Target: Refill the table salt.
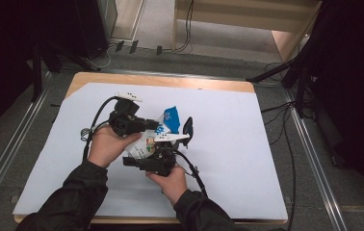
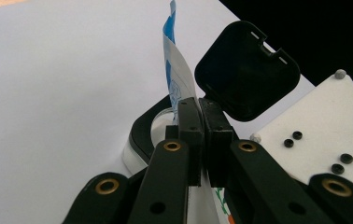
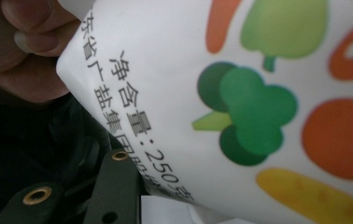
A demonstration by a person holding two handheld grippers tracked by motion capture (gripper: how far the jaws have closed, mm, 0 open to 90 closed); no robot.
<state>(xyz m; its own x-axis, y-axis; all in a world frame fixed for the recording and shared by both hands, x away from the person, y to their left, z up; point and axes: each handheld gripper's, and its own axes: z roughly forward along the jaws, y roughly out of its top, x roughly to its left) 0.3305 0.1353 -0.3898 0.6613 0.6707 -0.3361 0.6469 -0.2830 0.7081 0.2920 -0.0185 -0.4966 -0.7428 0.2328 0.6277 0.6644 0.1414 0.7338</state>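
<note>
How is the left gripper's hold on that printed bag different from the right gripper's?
The left gripper has its jaws shut tight on a thin flat edge of the bag, near the blue print. The right gripper grips lower, at the fuller body with the vegetable pictures, so its jaws stand wider apart. In the high view the left sits farther up the table, the right nearer the person. Both hold the same bag.

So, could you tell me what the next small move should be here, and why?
Probably tip the bag over the open black-lidded container. The left gripper is shut on the bag's blue top edge, the right gripper holds its lower part, and the container's lid stands open just behind the bag, so the bag looks ready for pouring.
</note>
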